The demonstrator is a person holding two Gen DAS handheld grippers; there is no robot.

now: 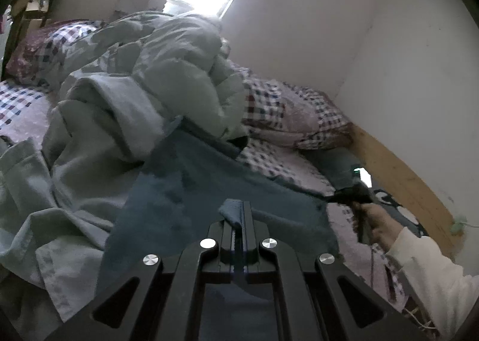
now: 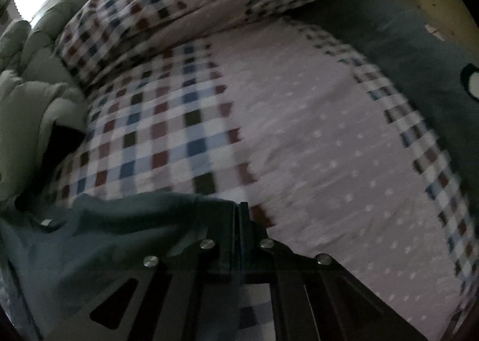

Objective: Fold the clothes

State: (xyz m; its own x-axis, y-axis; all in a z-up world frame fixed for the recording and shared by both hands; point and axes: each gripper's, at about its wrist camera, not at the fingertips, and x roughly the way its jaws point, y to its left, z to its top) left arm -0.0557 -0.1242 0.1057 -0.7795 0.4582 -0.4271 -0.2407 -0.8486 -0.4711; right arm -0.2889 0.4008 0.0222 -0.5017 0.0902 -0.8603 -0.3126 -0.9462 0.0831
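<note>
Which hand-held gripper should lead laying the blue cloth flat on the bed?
Right, probably. Both are shut on the blue cloth, but the right hand-held gripper faces bare checked bedsheet, while the left hand-held gripper faces the pale quilt.

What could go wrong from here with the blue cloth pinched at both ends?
1. The left gripper holds only a small tuft of the blue cloth; a pull may slip it free.
2. The cloth's far edge lies against the pale green quilt, so lifting could snag or drag it.
3. The right gripper pinches an edge, and the right wrist view is blurred, so its bite looks uncertain.
</note>
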